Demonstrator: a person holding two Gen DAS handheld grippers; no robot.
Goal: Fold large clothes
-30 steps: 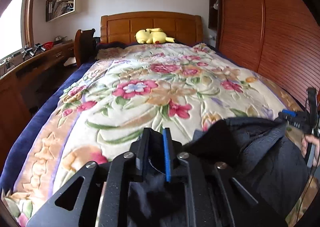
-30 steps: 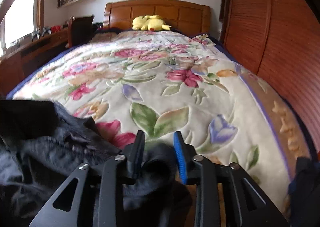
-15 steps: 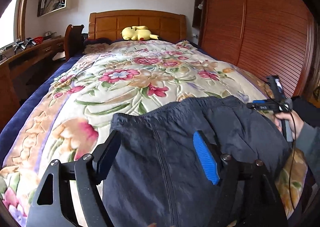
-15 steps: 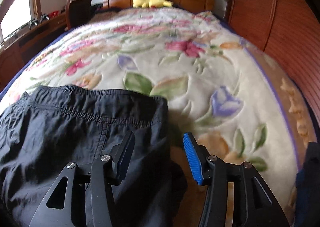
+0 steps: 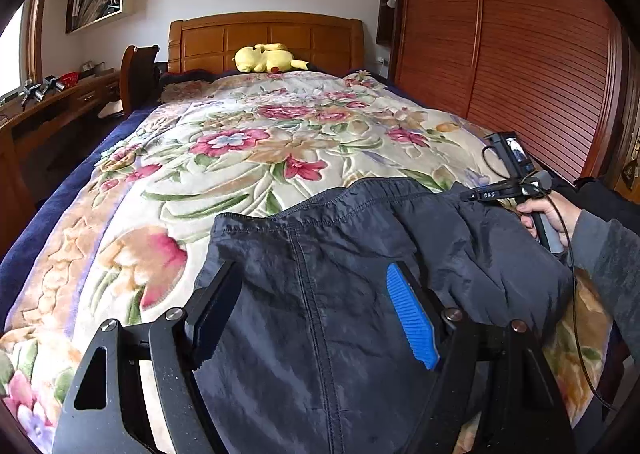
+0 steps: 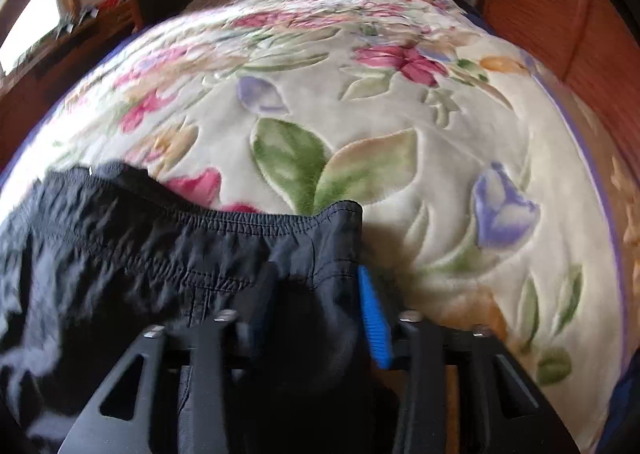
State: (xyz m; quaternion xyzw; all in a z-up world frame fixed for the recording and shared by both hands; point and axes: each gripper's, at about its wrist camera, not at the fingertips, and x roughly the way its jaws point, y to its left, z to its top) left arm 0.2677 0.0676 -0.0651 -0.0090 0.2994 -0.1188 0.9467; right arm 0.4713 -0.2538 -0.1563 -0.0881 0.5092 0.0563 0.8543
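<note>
Dark navy trousers lie at the near end of the bed, elastic waistband toward the headboard. My left gripper is open, fingers spread wide just above the cloth near its centre seam, holding nothing. In the right wrist view the trousers fill the lower left. My right gripper is open over the waistband's right corner, the cloth lying between its fingers, not pinched. The right gripper also shows in the left wrist view, held by a hand at the trousers' right edge.
A floral blanket covers the bed. A yellow plush toy lies by the wooden headboard. A slatted wooden wardrobe runs along the right side. A desk and chair stand at the left.
Both grippers opened and let go of the bunched trousers, which now lie spread on the blanket. The right gripper has moved forward and down over the waistband corner.
</note>
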